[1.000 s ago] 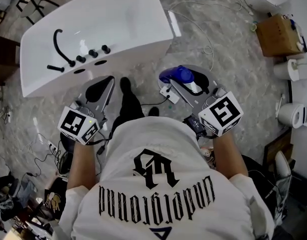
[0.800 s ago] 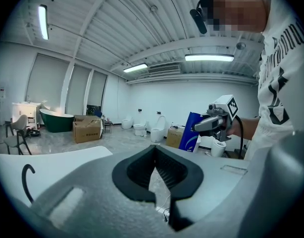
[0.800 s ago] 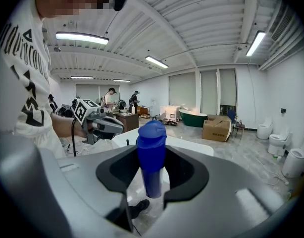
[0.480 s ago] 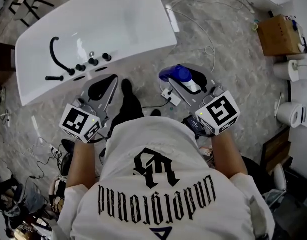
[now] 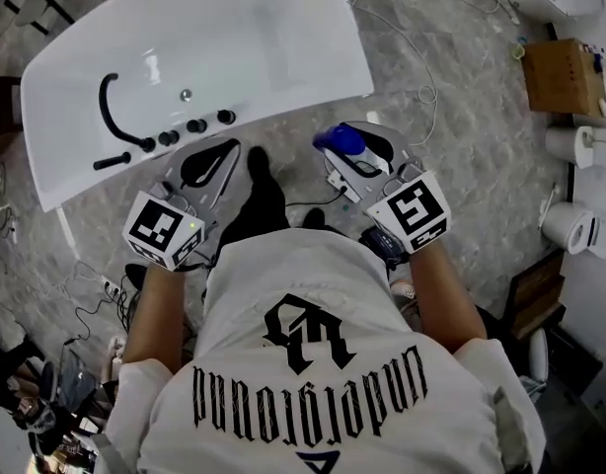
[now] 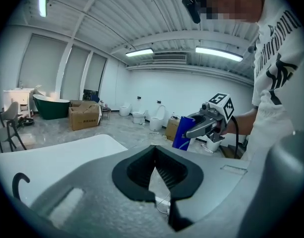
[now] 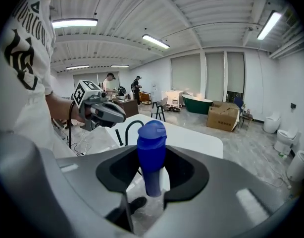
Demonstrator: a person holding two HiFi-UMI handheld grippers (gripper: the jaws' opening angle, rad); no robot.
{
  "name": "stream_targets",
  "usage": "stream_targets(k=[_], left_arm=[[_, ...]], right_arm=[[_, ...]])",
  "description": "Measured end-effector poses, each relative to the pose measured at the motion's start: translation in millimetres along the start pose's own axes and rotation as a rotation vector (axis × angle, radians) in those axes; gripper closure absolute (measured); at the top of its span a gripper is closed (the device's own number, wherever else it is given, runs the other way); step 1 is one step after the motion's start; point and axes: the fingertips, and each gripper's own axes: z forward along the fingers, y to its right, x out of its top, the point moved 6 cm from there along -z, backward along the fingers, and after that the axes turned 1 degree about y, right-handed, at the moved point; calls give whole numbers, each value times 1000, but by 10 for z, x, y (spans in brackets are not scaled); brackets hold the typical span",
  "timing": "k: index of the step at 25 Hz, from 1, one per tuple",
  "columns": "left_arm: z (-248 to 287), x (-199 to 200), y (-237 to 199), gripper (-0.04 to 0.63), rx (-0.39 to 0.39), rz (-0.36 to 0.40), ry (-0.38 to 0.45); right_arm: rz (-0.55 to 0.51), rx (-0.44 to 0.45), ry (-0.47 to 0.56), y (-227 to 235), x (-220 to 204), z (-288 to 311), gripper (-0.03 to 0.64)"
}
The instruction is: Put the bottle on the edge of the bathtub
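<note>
Currently the right gripper (image 7: pixel 152 163) is clamped on the blue bottle (image 7: pixel 152 133), which stands upright between its jaws over the marble floor (image 5: pixel 461 156), just near the white bathtub's (image 5: pixel 273 38) near right corner. To its left, the left gripper (image 6: pixel 155 158) holds nothing, its jaw tips together.

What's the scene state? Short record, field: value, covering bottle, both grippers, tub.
bottle: blue bottle, upright, cap on, clamped between the right jaws
right gripper: shut on the bottle, held over the floor beside the tub's near edge
left gripper: jaws together, nothing in them
bathtub: white, with a black faucet and knobs on its near rim
task status: bottle not yet set on the rim
</note>
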Motion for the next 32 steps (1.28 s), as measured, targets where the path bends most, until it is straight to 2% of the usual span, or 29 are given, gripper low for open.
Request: stream_targets(k=[7,14,20,32], left_arm=[[325,-340,-716,589,-36,-27,-71],[541,-837,-1290,589,-91,-24,-204],[759,-1139,-1530,589,-121,-64,-264],[1130,-1509,-1822,589,-148,-77,-323]], right_arm=[[17,17,-71,296,-228,797,465],[48,24,-135,446,-460,1556,465],[61,47,-216,576,-843,2039,465],[6,56,-378,700,-1724,2746,464]])
